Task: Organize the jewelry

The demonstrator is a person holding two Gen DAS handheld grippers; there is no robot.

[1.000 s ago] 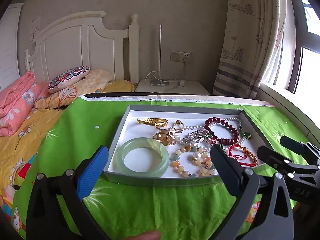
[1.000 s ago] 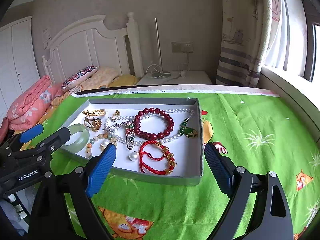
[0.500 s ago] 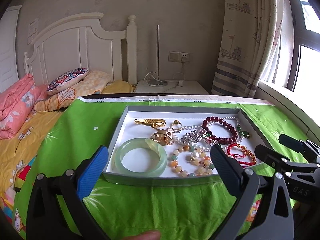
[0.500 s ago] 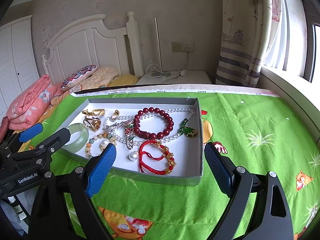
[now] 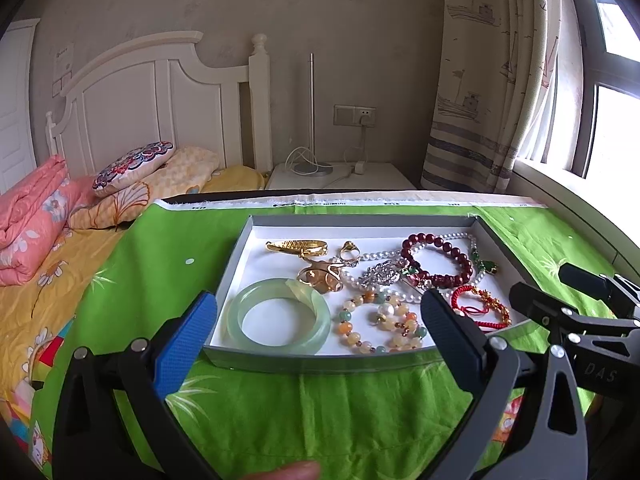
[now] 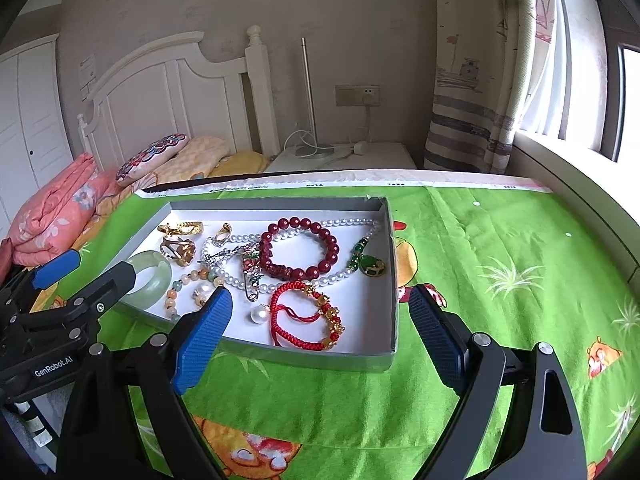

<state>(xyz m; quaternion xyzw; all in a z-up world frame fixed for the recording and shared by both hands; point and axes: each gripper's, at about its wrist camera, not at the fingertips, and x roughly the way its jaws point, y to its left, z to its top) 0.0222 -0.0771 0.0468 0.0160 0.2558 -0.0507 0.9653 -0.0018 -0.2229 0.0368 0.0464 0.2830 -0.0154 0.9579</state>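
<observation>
So we've got the green cartoon cloth [image 6: 500,300] spread across the table as the biggest thing in sight, and sitting on it is the grey tray [image 6: 304,356] with a white floor, which we'll use as the reference for everything else. Our left gripper [image 5: 318,328] hovers at the tray's near edge with its blue-padded jaws spread wide and nothing between them; our right gripper [image 6: 320,328] hangs over the tray's near right corner, jaws also spread wide and empty. All the jewelry is inside the tray. Biggest piece is the pale green jade bangle [image 5: 278,322] lying flat in the near left corner. A dark red bead bracelet [image 6: 300,248] sits around the middle toward the far wall, with a white pearl necklace [image 6: 348,224] looping under and behind it. A pastel bead bracelet [image 5: 380,326] lies just right of the bangle along the near wall. The red cord bracelet [image 6: 306,316] with gold charms is near the tray's near right side, and a green pendant [image 6: 370,266] rests against the right wall. A gold fish-shaped piece [image 5: 296,246] sits in the far left corner, a gold ring [image 5: 349,250] just beside it, and a loose pearl [image 6: 258,314] lies just left of the red cord bracelet.
</observation>
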